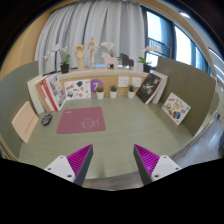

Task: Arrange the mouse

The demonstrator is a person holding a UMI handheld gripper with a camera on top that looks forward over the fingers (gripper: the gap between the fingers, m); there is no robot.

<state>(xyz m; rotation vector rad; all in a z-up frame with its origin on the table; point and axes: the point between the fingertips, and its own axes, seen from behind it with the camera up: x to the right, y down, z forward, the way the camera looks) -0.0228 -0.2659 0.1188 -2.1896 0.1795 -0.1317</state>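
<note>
A small dark mouse (45, 120) lies on the greenish table (125, 125), just left of a dark pink mouse mat (80, 121). Both are well beyond my fingers and to the left. My gripper (113, 152) is open and empty, with the pink pads wide apart above the table's near edge. Nothing stands between the fingers.
A beige board (24, 121) lies left of the mouse. Books and picture cards (153, 87) lean along the low partition walls at the back and both sides. A potted plant (65, 62) and figurines stand behind, before curtained windows.
</note>
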